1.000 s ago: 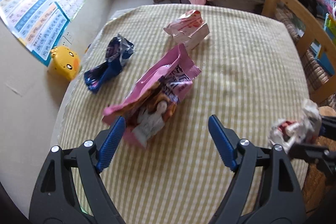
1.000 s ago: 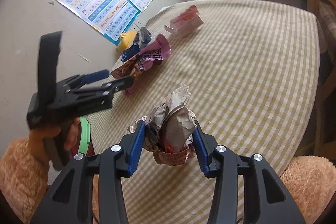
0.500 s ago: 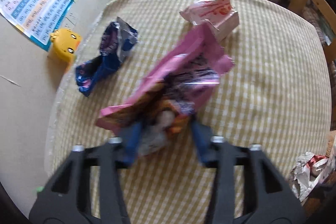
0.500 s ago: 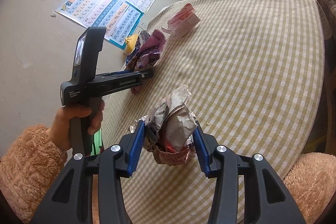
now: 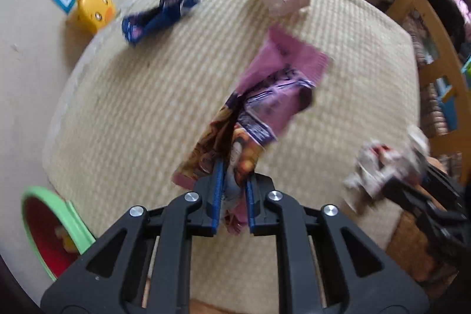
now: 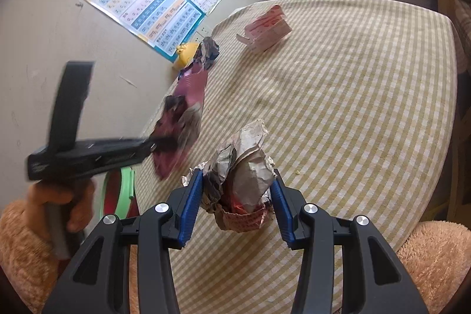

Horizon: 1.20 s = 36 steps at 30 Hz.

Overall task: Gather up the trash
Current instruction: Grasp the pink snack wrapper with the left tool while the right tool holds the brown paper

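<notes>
My left gripper closing on pink wrapper, crumpled, glossy, frame centre; right gripper pinching paper wad.

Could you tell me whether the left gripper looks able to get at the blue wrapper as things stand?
Probably not yet: the left gripper is closing on the pink snack bag. The path to the blue wrapper across the table looks clear otherwise.

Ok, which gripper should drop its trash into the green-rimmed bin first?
Probably the left gripper: closing on the pink snack wrapper, it sits nearest the green-rimmed bin. The right gripper, holding the crumpled paper wad, is farther.
</notes>
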Each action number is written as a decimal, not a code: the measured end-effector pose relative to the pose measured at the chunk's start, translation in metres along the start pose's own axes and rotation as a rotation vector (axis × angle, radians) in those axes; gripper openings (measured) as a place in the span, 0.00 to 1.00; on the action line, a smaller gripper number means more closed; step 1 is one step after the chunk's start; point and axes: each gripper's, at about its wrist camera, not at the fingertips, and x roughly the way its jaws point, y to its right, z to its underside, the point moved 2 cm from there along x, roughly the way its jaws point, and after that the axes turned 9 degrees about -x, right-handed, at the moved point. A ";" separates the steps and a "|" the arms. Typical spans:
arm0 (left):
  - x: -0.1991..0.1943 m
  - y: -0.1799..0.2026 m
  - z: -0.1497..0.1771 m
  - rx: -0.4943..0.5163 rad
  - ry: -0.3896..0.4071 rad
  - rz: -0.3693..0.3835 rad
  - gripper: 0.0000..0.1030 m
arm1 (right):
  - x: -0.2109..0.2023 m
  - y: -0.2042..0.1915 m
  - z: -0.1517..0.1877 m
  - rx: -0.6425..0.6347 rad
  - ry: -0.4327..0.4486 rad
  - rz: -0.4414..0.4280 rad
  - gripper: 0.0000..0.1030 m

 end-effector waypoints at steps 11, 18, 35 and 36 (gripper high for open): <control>0.017 0.018 0.012 0.057 0.037 -0.069 0.56 | 0.005 -0.007 0.000 -0.048 -0.008 0.024 0.43; 0.026 0.017 0.008 0.055 0.047 -0.101 0.57 | 0.002 0.000 -0.001 -0.024 0.002 0.015 0.43; 0.031 -0.007 -0.004 -0.086 0.096 -0.096 0.63 | 0.003 0.002 -0.001 -0.006 0.001 0.013 0.43; 0.031 -0.008 -0.004 -0.094 0.097 -0.096 0.65 | 0.004 0.002 -0.001 -0.005 0.000 0.012 0.43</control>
